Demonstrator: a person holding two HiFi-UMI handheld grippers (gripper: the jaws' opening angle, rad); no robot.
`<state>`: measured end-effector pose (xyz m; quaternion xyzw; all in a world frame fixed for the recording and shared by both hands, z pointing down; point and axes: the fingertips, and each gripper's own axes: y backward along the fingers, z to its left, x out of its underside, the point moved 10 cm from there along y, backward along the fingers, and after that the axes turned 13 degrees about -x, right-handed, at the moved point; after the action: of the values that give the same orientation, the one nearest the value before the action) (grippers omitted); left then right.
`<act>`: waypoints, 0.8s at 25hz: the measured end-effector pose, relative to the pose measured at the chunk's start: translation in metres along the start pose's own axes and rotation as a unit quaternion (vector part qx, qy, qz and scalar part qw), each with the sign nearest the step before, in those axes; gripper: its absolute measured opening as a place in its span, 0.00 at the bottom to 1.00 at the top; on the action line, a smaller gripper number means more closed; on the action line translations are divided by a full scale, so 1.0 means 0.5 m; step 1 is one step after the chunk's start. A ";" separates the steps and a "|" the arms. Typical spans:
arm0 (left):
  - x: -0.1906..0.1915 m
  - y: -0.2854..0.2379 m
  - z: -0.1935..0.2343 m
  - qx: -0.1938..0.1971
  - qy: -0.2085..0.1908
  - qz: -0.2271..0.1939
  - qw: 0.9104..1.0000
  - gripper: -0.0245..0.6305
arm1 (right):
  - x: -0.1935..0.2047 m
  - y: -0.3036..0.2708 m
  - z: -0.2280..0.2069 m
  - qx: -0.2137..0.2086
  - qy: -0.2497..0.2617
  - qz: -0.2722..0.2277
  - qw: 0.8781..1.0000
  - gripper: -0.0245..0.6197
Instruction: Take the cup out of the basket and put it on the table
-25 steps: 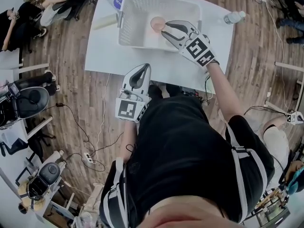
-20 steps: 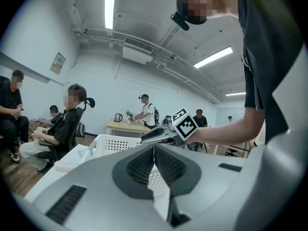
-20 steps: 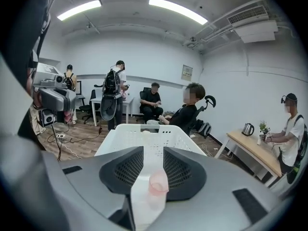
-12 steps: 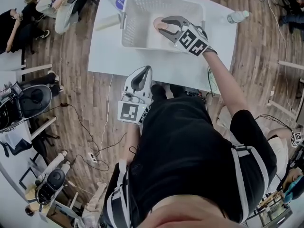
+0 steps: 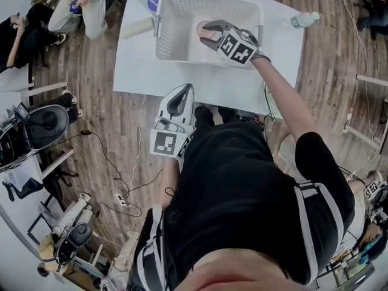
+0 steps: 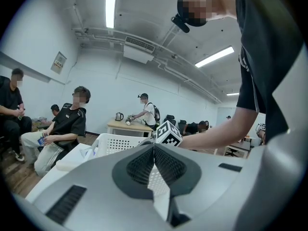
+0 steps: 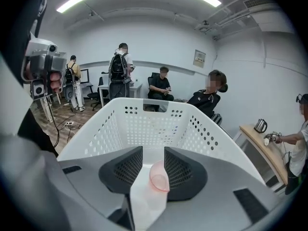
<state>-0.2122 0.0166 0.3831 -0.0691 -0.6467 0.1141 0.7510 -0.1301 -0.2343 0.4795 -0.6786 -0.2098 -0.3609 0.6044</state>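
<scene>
**Fingers (image 7: 185, 170) parted round the cup (image 7: 159, 176) in the basket (image 5: 173, 23)**

Right gripper (image 7: 153, 153) reaches down into the white basket on the worktop (image 5: 136, 65). Its fingers have just been opening, and the pink cup lies between them, close to one pad, not gripped. Left gripper (image 6: 154, 146) hangs before the worktop, fingers clenched together on nothing.

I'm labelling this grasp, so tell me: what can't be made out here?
- Right tool: jaws have just been opening, cup between them; right gripper view can't show whether a pad touches it.
- Part of the cup: head view, covered by that tool.
- Blue-and-white item at the table corner: head view, too small to identify.
- Bottle label: head view, too small.
</scene>
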 end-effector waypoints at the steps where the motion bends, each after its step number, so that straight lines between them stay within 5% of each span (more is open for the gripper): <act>1: -0.001 -0.001 0.000 0.000 0.000 0.000 1.000 0.07 | 0.004 -0.006 -0.001 -0.003 0.001 0.004 1.000 0.24; 20: 0.009 -0.006 0.006 -0.003 0.005 0.011 1.000 0.07 | 0.067 -0.097 -0.014 -0.047 0.009 0.085 0.995 0.24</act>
<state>-0.2141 0.0146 0.3887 -0.0786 -0.6428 0.1203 0.7524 -0.1449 -0.2374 0.5367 -0.7180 -0.1289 -0.3243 0.6023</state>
